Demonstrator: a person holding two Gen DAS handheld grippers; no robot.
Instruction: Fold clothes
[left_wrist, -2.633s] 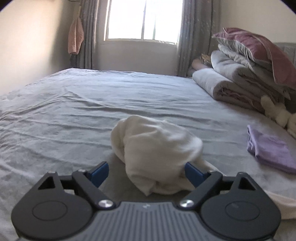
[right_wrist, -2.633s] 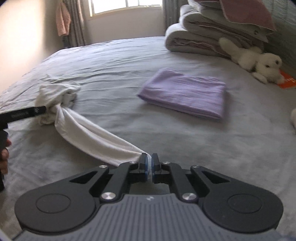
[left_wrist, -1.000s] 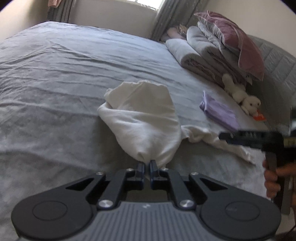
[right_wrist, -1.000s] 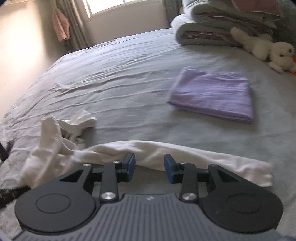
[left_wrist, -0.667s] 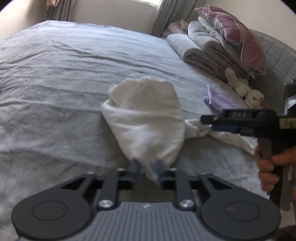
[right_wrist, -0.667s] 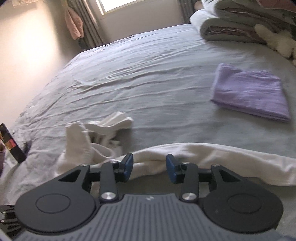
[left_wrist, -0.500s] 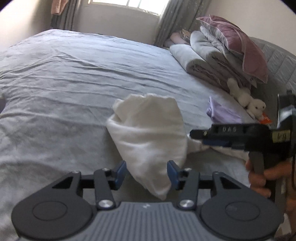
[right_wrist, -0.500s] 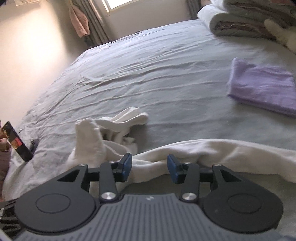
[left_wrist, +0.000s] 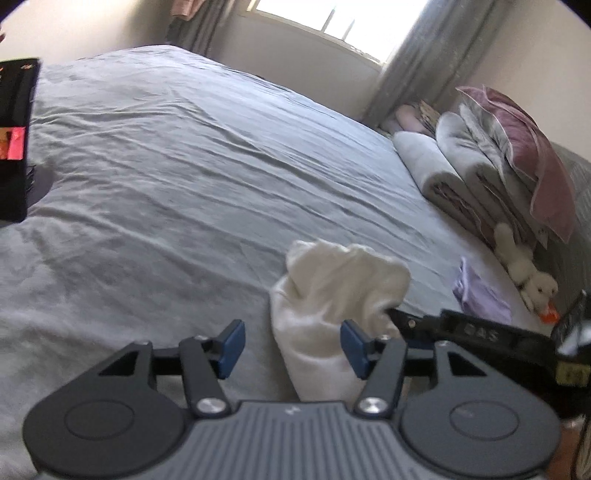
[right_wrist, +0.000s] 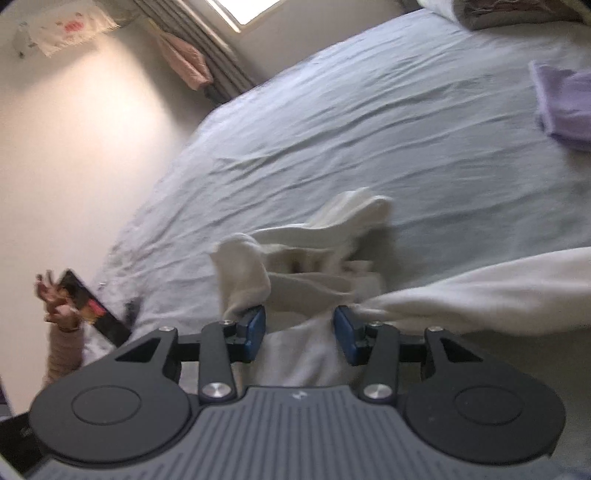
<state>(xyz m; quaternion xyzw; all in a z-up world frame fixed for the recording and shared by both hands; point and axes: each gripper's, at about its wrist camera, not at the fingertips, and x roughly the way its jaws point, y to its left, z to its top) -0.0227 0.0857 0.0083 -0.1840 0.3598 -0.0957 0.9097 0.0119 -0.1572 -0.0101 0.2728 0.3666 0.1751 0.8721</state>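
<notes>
Both grippers have let go: the left gripper (left_wrist: 291, 349) now stands spread around the white garment (left_wrist: 332, 295), and the right gripper (right_wrist: 299, 332) is spread too, with cloth between its fingers but not pinched. The garment lies bunched on the grey bed (left_wrist: 184, 166), so I judge a new grasp is needed before folding; further away, the folded purple cloth (right_wrist: 565, 107) rests well apart.

A home bedroom was shown, a wide bed covered by a wrinkled grey sheet (left_wrist: 192, 155), grey blankets folded and stacked (left_wrist: 454, 177) under a mauve pillow (left_wrist: 524, 147), a white plush toy (left_wrist: 528, 269), grey curtains (left_wrist: 417, 62) hung beside a sunlit window (left_wrist: 332, 18)
</notes>
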